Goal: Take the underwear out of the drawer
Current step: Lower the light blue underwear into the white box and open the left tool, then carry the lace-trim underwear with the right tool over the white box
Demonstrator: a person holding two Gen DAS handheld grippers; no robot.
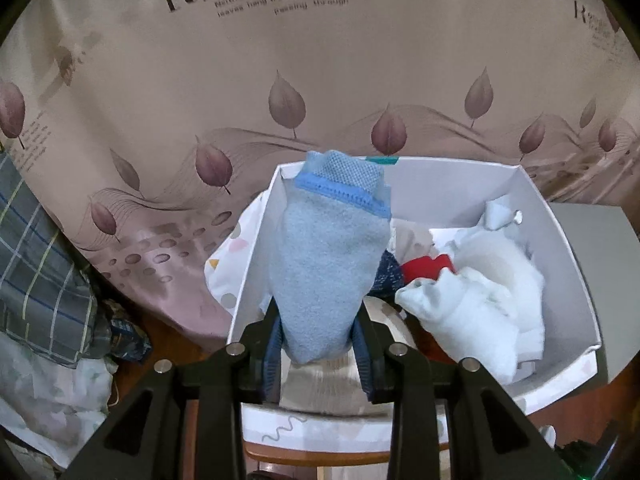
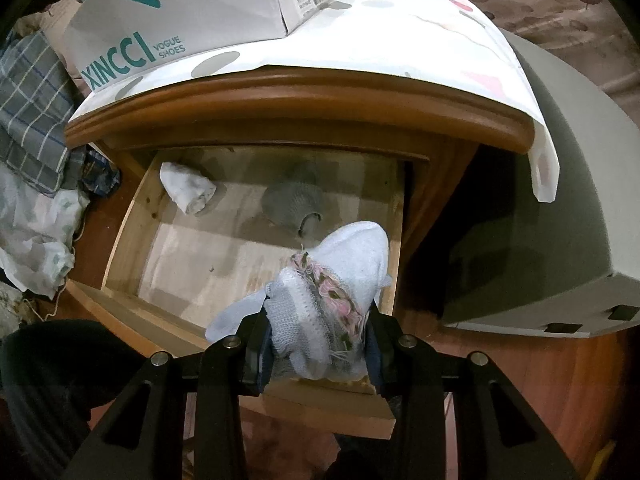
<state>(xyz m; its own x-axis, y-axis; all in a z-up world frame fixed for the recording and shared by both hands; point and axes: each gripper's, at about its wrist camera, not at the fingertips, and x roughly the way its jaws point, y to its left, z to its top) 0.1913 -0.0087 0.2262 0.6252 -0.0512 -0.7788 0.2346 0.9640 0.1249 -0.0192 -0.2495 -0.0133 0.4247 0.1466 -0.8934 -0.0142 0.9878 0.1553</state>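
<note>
My left gripper (image 1: 318, 354) is shut on a light blue rolled garment (image 1: 330, 264) with a blue band, held over the white box (image 1: 568, 248), which holds white, red and dark garments (image 1: 472, 304). My right gripper (image 2: 318, 354) is shut on a white garment with pink floral trim (image 2: 332, 292), held above the front right of the open wooden drawer (image 2: 132, 220). In the drawer lie a rolled white garment (image 2: 186, 190) at the back left and a grey rolled garment (image 2: 294, 202) at the back middle.
The white shoe box (image 2: 180, 12) sits on the wooden nightstand top (image 2: 300, 116), over a dotted white cover (image 2: 400, 24). A leaf-patterned curtain (image 1: 280, 80) hangs behind. Plaid cloth (image 1: 36, 260) and bedding lie to the left. A grey box (image 2: 560, 208) stands at the right.
</note>
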